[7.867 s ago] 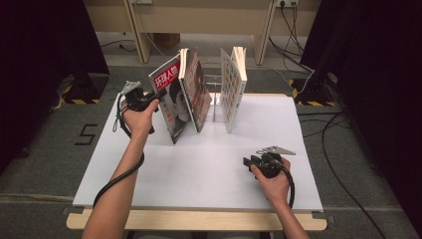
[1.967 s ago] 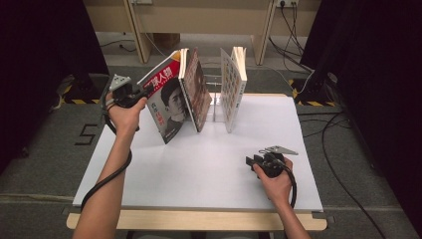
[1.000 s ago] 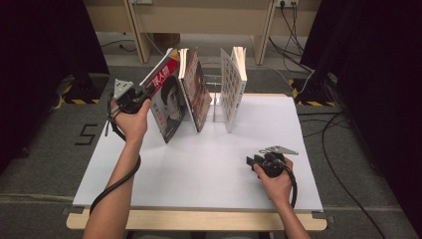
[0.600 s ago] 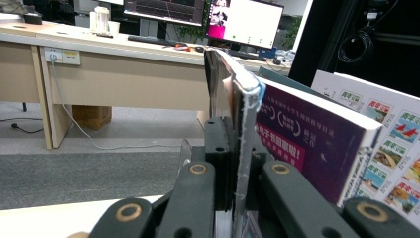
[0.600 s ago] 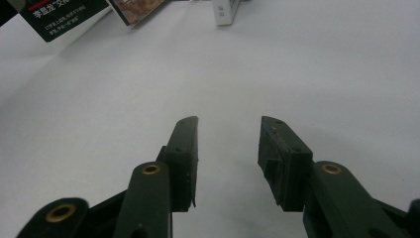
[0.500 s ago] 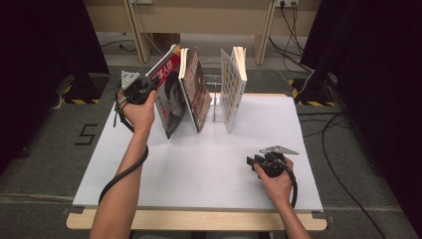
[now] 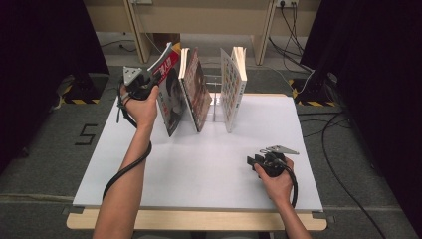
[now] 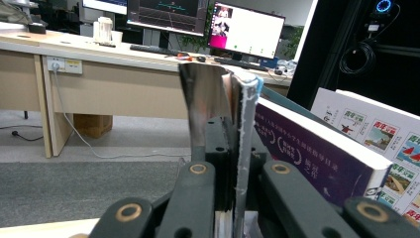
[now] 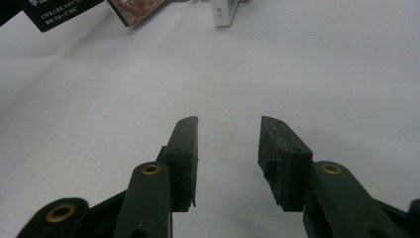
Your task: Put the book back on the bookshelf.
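- The left gripper (image 7: 149, 79) sits at the table's (image 7: 209, 169) ten o'clock corner, raised above the surface, a grey three-cornered plate on top.
- Its jaws are pinched tight on the top edge of a magazine (image 7: 168, 92), which leans to the right at about one o'clock from the hand.
- In the left gripper view the magazine's (image 8: 237, 148) thin edge runs straight up between the two black jaws, at twelve o'clock from the camera; the paper edge looks white and slightly frayed, the cover beside it glossy and reflective.
- The magazine's cover is glossy, red at the top, with a dark portrait below; its bottom edge rests on the table.
- Just right of it stands a thicker book (image 7: 195, 89), dark brownish cover, touching or nearly touching the magazine.
- Farther right, a white book (image 7: 233, 87) with a grid of small pictures stands upright.
- The right gripper (image 7: 255, 163) lies at the table's four o'clock, well apart from the books, jaws parted with nothing between them.
- In the right gripper view its matte black jaws (image 9: 227, 148) point across the smooth, flat, white tabletop.
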{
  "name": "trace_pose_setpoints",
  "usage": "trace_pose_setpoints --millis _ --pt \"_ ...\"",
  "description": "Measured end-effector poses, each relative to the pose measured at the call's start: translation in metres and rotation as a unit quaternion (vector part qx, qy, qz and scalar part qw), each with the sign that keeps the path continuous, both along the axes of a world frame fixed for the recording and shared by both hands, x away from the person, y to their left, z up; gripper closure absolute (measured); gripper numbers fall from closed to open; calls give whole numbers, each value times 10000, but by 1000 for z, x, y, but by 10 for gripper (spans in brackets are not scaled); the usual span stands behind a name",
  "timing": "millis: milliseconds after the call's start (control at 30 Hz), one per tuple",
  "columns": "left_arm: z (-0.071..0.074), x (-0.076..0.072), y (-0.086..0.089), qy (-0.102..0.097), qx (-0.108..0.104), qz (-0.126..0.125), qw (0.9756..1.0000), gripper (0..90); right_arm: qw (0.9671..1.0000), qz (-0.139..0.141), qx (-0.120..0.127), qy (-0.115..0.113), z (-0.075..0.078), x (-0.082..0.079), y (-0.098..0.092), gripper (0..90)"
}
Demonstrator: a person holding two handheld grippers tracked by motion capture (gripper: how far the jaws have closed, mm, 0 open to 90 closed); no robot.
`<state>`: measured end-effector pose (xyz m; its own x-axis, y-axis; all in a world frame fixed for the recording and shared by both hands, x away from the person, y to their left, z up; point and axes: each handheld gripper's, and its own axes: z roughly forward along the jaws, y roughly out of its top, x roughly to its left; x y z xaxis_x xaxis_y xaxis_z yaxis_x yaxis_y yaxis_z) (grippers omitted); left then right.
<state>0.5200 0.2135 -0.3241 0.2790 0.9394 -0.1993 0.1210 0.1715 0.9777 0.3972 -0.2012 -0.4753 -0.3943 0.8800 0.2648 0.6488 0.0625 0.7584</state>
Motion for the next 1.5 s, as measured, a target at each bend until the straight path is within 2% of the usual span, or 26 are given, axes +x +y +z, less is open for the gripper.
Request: trace_pose_setpoints --millis 333,567,733,1000,1233,1400,1500 --pt "6 6 -7 -102 130 15 9999 864 10000 -19 -17 -23 0 0 -1 600" --pt "11 10 -9 -179 140 37 9997 864 10000 -20 -25 -30 0 0 -1 600" --pt "7 17 -11 -271 182 90 9994 864 10000 -20 -20 -26 0 0 -1 600" --pt "0 24 -15 -288 271 133 9991 863 10000 -26 5 11 0 1 -3 600" --pt "-6 18 -12 -369 459 130 9982 861 10000 -22 12 25 -1 0 -2 600" --pt "-18 9 -8 -358 682 91 9970 859 10000 12 -15 15 -1 0 0 600" --pt "-25 2 -3 -340 619 58 9975 857 10000 6 -24 26 -1 0 0 600"
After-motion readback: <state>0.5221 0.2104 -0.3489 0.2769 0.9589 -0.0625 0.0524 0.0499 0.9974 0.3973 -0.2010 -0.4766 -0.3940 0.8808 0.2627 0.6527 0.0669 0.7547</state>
